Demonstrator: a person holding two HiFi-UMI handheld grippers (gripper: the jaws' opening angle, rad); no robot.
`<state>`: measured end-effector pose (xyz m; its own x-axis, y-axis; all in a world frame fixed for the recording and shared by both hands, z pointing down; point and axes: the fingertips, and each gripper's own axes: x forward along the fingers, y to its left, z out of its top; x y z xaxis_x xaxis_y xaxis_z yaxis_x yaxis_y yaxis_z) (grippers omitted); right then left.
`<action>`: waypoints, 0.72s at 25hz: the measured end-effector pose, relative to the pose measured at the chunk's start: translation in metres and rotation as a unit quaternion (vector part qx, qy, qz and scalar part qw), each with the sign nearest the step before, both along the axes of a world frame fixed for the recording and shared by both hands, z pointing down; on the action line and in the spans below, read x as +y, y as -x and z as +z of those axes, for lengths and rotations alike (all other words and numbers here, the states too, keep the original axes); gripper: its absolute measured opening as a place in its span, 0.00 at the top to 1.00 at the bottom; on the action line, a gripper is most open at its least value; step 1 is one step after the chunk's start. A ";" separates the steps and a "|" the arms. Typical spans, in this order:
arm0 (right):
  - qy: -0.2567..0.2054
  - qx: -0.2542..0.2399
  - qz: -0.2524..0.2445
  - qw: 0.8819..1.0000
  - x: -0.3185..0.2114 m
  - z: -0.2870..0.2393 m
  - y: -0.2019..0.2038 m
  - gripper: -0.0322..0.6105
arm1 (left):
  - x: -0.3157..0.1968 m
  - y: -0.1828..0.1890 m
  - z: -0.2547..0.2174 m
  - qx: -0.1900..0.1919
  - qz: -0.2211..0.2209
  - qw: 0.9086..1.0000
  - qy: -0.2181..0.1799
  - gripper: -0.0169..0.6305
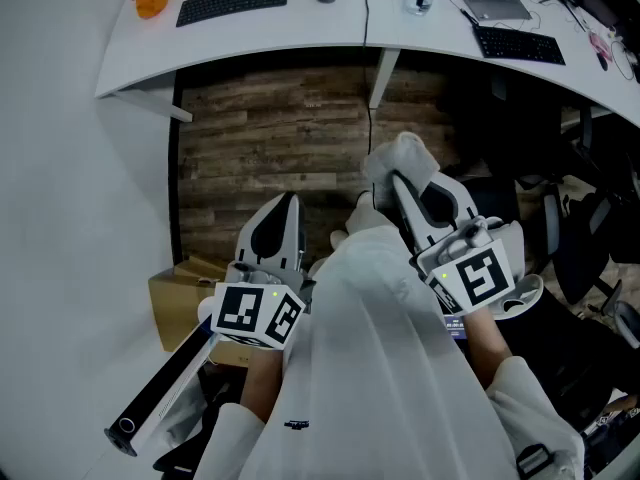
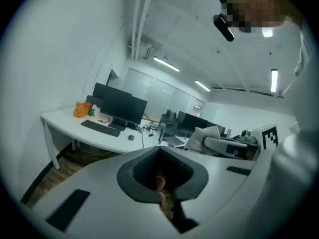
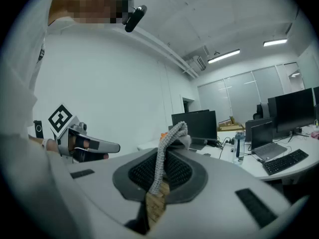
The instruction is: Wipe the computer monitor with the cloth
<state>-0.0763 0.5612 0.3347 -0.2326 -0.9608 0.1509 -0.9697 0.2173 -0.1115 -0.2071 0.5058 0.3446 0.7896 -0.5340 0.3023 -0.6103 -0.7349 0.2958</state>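
- Grey knitted cloth (image 3: 166, 151) is pinched in the right hand-held gripper (image 1: 400, 186); jaws closed tight on it, a bunch sticking out past the tips.
- Left hand-held gripper (image 1: 287, 206): jaws together, nothing in them.
- Both held side by side over the wood-plank floor (image 1: 280, 138), short of the curved white table (image 1: 330, 33).
- Black flat computer monitor (image 2: 122, 107) upright on the table, well apart from the cloth; black keyboard (image 2: 101, 128) just before it.
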 end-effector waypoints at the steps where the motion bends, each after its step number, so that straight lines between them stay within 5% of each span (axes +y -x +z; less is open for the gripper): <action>1: 0.001 -0.001 0.001 1.000 -0.002 0.002 -0.003 0.92 | -0.002 -0.002 0.000 0.004 0.000 1.000 0.001 0.95; 18: 0.000 -0.028 0.018 0.999 -0.061 0.000 -0.083 0.91 | -0.061 -0.077 -0.010 -0.011 0.012 1.000 -0.001 0.95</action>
